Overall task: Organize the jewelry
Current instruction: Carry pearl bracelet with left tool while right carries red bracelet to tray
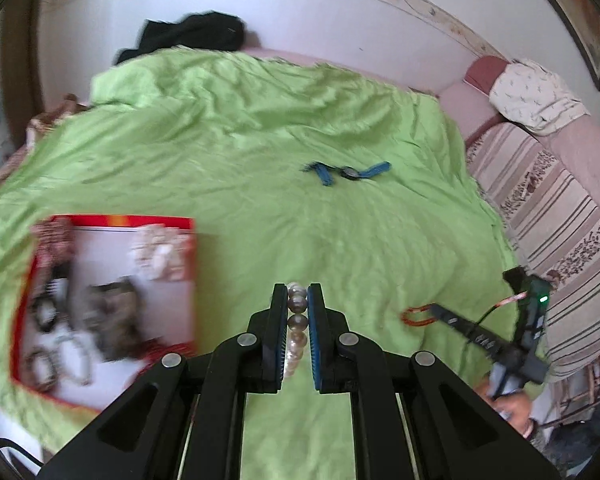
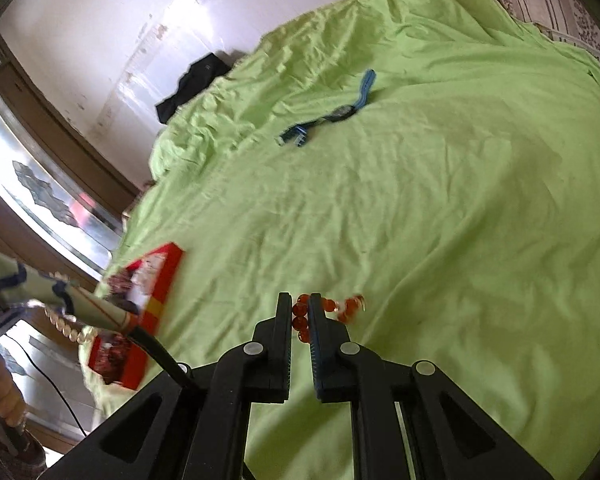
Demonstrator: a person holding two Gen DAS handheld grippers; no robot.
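My left gripper is shut on a pearl bead bracelet and holds it above the green sheet, right of the red jewelry box. The box holds several bracelets and other pieces, blurred. My right gripper is shut on an orange bead bracelet, which hangs out to the right of the fingers. In the left wrist view the right gripper shows at the right with the orange bracelet. In the right wrist view the left gripper's pearl bracelet hangs near the box. A blue-strapped watch lies farther out on the sheet.
A green sheet covers the bed. Black clothing lies at the far edge by the wall. A striped sofa with a white pillow stands at the right. A window is at the left.
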